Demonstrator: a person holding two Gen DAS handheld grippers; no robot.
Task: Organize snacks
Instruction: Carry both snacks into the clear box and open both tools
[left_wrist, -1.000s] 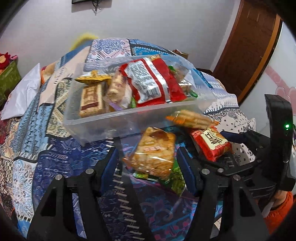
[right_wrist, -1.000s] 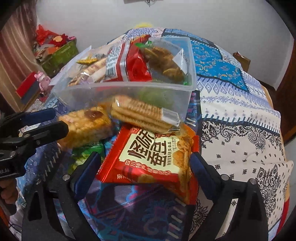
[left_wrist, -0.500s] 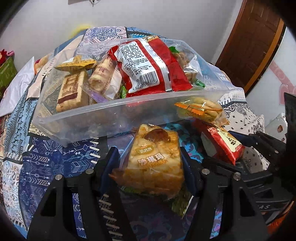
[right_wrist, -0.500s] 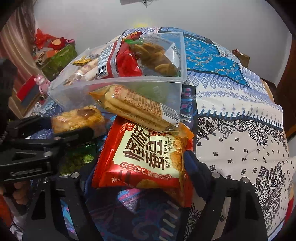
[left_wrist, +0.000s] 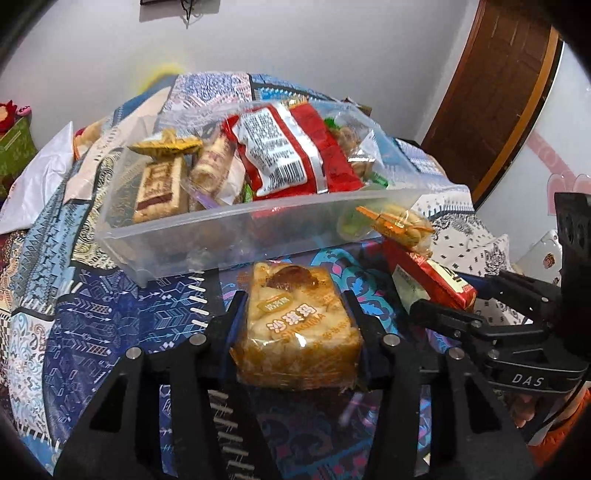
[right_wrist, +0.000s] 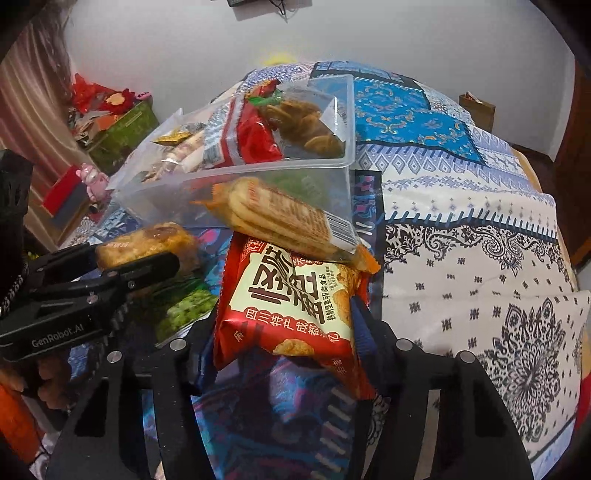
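My left gripper (left_wrist: 293, 306) has its jaws closing, pads pressing both sides of a golden sachima cake packet (left_wrist: 299, 332) just in front of the clear plastic box (left_wrist: 207, 236). The box holds several snack packets, among them a big red bag (left_wrist: 291, 155). My right gripper (right_wrist: 284, 317) is also closing, squeezing a red snack packet (right_wrist: 295, 306) between its pads. A cracker pack (right_wrist: 280, 218) lies across that packet's far end, against the box wall (right_wrist: 166, 184). In the right wrist view the left gripper (right_wrist: 147, 266) holds the cake (right_wrist: 147, 240) at the left.
Everything rests on a patterned blue and white quilt (right_wrist: 461, 229). A green snack packet (right_wrist: 184, 314) lies under the left gripper. A green box (right_wrist: 122, 129) with red items stands far left. A brown door (left_wrist: 495, 96) is at the right.
Both pairs of jaws have narrowed onto their packets. The cake now stands squeezed between the left pads, and the red packet is pinched and raised with the cracker pack riding on it.
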